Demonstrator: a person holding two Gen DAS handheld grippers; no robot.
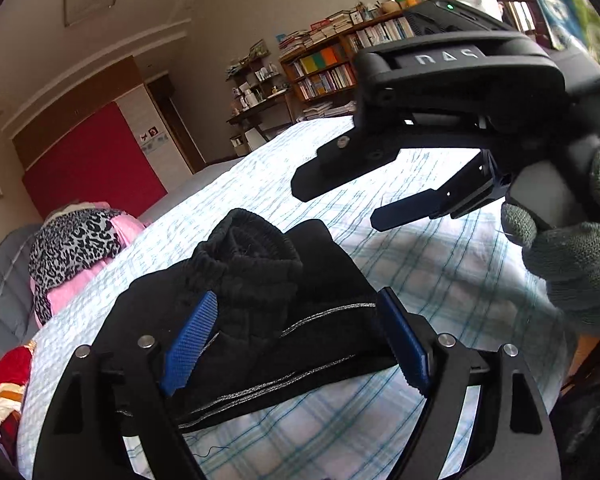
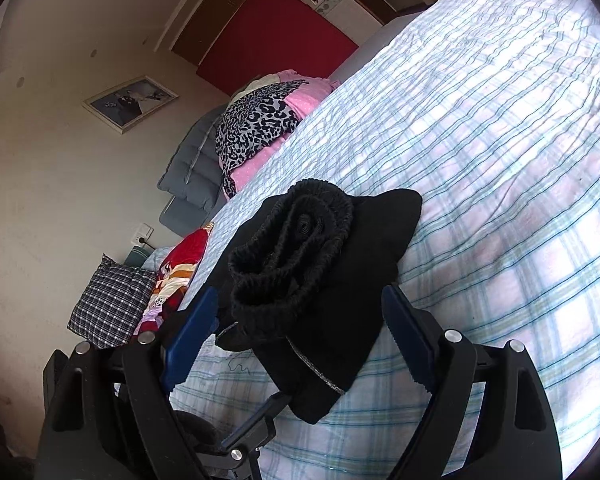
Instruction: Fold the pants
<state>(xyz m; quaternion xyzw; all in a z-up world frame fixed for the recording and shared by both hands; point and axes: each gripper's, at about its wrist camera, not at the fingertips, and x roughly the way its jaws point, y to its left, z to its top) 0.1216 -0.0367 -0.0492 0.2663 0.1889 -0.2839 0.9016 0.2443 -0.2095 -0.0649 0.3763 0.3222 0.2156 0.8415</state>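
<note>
Black pants [image 1: 260,280] lie folded into a thick bundle on the blue-checked bed sheet [image 1: 440,272], their ribbed waistband on top. My left gripper [image 1: 298,296] is open, with the bundle between its blue pads [image 1: 188,344]. My right gripper [image 1: 340,204] hovers above the sheet at the upper right, held by a grey-gloved hand [image 1: 572,264], open and empty. In the right wrist view the pants [image 2: 380,220] sit between the wide-open fingers of my right gripper [image 2: 300,292], which do not press on them. Part of the left gripper [image 2: 252,428] shows below the bundle.
A leopard-print and pink clothes pile [image 2: 260,120] lies at the bed's far left edge. A grey padded cover [image 2: 188,172], red patterned cloth [image 2: 184,256] and a checked cushion [image 2: 108,304] sit beside it. Bookshelves [image 1: 328,68] and a red door [image 1: 92,168] stand beyond. The sheet [image 2: 500,160] stretches right.
</note>
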